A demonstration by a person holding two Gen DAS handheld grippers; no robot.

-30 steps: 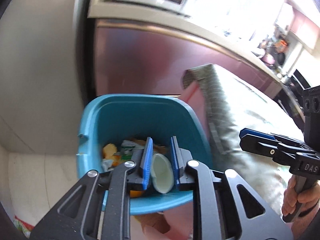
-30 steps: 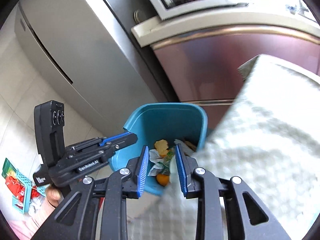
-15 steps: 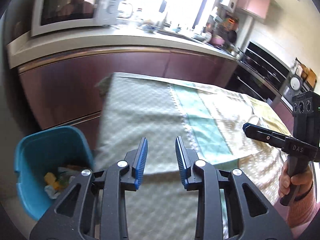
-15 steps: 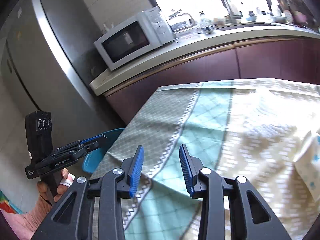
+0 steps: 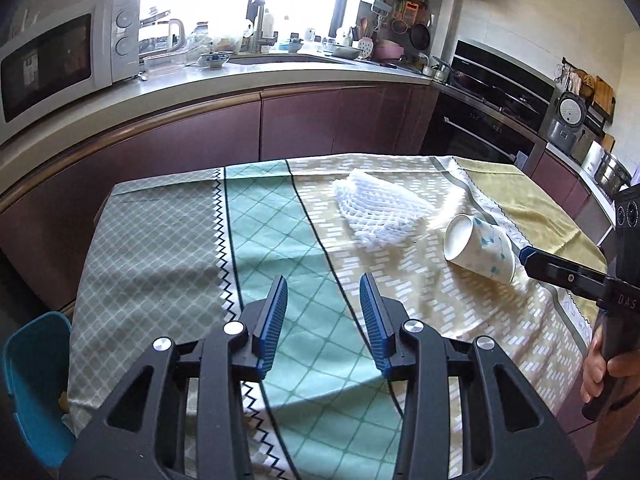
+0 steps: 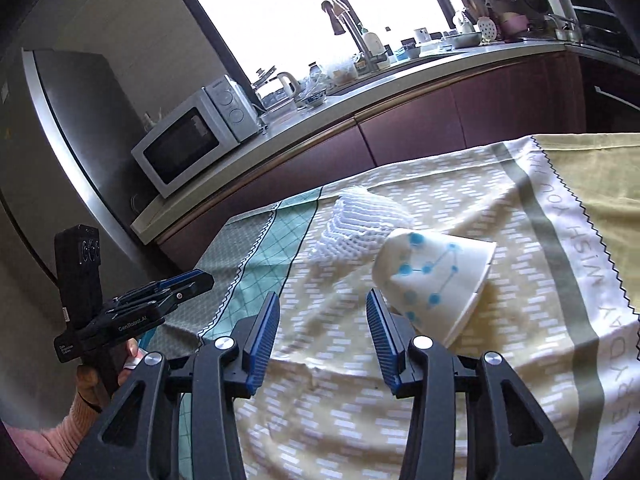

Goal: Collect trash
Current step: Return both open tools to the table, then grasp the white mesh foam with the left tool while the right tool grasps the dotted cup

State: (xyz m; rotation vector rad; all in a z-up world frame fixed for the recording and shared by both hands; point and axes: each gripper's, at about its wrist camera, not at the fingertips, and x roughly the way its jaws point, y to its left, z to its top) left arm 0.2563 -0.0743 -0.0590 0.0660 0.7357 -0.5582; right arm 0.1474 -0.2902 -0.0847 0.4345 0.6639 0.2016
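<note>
Two trash items lie on the surface (image 5: 280,216): one paper cup (image 5: 478,248) and one white foam net (image 5: 376,212). The cup lies on its side on the yellow part of the cloth, its open mouth toward the net. The net lies just beside the cup, on the side toward the counter (image 5: 240,76); whether the two touch cannot be told. One blue bin (image 5: 32,392) stands beside the surface, at its left corner, below the cloth edge.

The right hand-held gripper (image 6: 322,338) is released, jaws spread and empty. Its right finger (image 6: 380,336) sits close to the cup's closed base; contact cannot be told. The left hand-held gripper (image 5: 323,320) is also released and empty, over the green stripe, well apart from both items.

Judgement: the cup is the next pick for the right hand-held gripper.

Possible faults:
- The cup rolls. Cause: it lies on its side, and a push from one finger before both close moves it away.
- The cup crushes or slips out. Cause: thin paper wall, tapered shape.
- The cloth gets pinched and dragged. Cause: fingers too low, loose wrinkled fabric.
- The net shifts. Cause: it is light and lies near the cup.

Count: one cup, one net, one bin, two hand-held grippers.
</note>
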